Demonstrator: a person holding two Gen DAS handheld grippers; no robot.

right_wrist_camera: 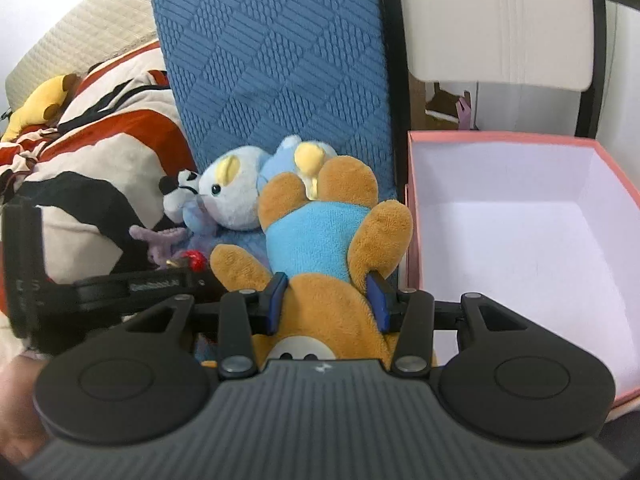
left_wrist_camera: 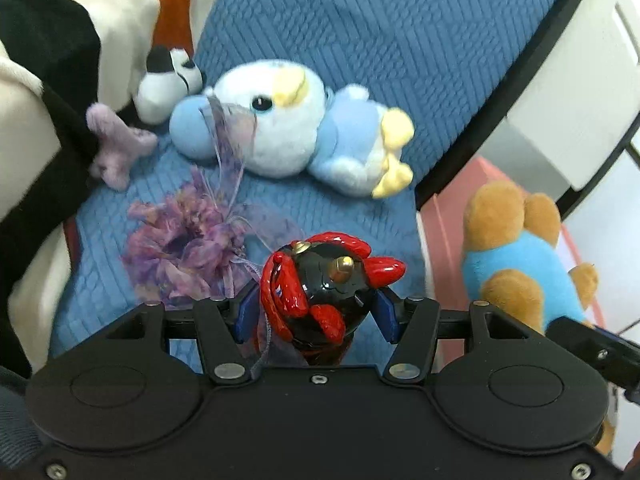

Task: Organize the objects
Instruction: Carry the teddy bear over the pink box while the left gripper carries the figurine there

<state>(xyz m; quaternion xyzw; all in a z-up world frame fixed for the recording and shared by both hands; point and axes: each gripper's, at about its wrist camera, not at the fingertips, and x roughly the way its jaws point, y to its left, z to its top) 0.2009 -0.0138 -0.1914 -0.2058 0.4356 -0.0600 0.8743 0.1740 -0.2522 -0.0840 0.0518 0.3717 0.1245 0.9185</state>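
My left gripper (left_wrist_camera: pixel 316 312) is shut on a glossy black and red figurine (left_wrist_camera: pixel 320 288), held just above the blue quilted cushion (left_wrist_camera: pixel 360 40). A purple organza pouch (left_wrist_camera: pixel 188 248) lies on the cushion just ahead and left of it. A white and light-blue plush bird (left_wrist_camera: pixel 288 128) lies further back. My right gripper (right_wrist_camera: pixel 328 300) is shut on a brown bear plush in a blue shirt (right_wrist_camera: pixel 320 236), hanging upside down in front of the cushion (right_wrist_camera: pixel 280 60), left of the pink box (right_wrist_camera: pixel 496 138). The bear (left_wrist_camera: pixel 516 264) also shows at the right of the left wrist view.
The pink box has a white, bare inside (right_wrist_camera: pixel 520 260). A small black and white plush (left_wrist_camera: pixel 168 84) and a lilac plush piece (left_wrist_camera: pixel 116 144) lie by a patterned blanket (left_wrist_camera: pixel 60 60). A yellow plush (right_wrist_camera: pixel 36 108) rests far left. A white chair (right_wrist_camera: pixel 496 20) stands behind the box.
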